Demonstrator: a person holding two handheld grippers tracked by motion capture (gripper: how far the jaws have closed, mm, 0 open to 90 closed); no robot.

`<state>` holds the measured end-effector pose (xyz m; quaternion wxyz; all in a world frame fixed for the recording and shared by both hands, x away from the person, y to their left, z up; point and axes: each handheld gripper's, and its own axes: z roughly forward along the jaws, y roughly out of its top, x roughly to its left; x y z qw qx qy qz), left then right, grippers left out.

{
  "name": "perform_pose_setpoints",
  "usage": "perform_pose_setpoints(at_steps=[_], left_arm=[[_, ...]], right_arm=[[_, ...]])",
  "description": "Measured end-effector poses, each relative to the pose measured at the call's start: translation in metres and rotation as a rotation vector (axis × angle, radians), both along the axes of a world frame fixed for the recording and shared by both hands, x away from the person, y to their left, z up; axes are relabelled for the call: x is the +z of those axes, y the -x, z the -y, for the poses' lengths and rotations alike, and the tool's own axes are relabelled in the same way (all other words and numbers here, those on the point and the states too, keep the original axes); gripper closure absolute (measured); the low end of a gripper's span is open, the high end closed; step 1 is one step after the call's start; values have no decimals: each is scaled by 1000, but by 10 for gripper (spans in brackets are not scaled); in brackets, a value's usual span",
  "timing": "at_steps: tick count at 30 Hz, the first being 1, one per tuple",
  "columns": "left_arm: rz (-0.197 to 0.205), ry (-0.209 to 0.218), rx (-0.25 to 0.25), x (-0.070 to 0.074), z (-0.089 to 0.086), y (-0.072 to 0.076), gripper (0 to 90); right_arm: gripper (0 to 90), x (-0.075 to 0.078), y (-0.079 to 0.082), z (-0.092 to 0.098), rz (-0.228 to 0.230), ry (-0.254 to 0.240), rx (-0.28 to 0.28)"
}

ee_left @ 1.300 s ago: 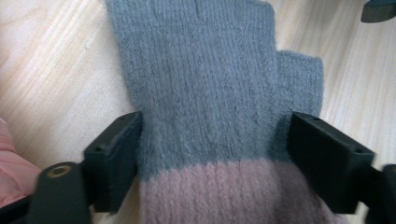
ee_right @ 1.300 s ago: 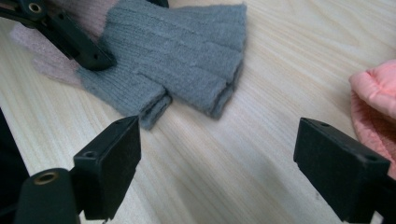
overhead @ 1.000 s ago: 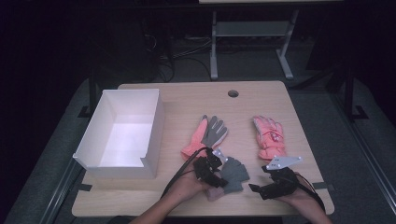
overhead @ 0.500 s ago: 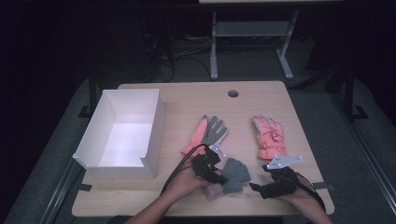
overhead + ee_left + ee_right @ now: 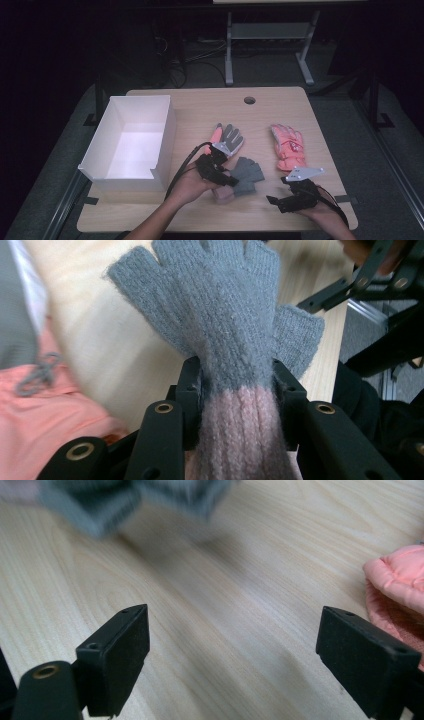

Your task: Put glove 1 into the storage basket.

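While the left gripper point(image 5: 231, 178) clamps the grey-and-pink knit glove point(image 5: 235, 335) at the line where grey meets pink, the glove's fingerless grey end extends beyond the jaws over the wooden table point(image 5: 200, 105). The jaws were closing within the last second and now press on both sides of the glove (the left gripper view shows the knit pinched between the two black pads). In the high view, the glove lies near the front edge of the table, between the two hands, with its pink cuff toward the person's left hand point(image 5: 187, 186).

The right gripper point(image 5: 272, 201) rests low at the front right of the table. Its jaws stand wide apart with only bare wood between them, holding nothing.

Other items on the table:
- A white open box point(image 5: 131, 145) sits at the left side.
- A grey-palmed glove with orange trim point(image 5: 227, 139) lies just behind the left gripper.
- A pink padded glove point(image 5: 288, 146) lies behind the right gripper; its edge shows beside one jaw in the right gripper view
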<state>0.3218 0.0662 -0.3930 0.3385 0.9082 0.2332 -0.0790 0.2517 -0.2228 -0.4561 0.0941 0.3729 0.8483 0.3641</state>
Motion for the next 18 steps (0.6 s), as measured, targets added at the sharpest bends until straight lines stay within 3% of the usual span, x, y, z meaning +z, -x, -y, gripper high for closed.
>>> perform_pose_setpoints(at_steps=[18], left_arm=[[27,24,88,55,-46,-16,647]], right_arm=[[135,0,-2,-5,8,-12,20]])
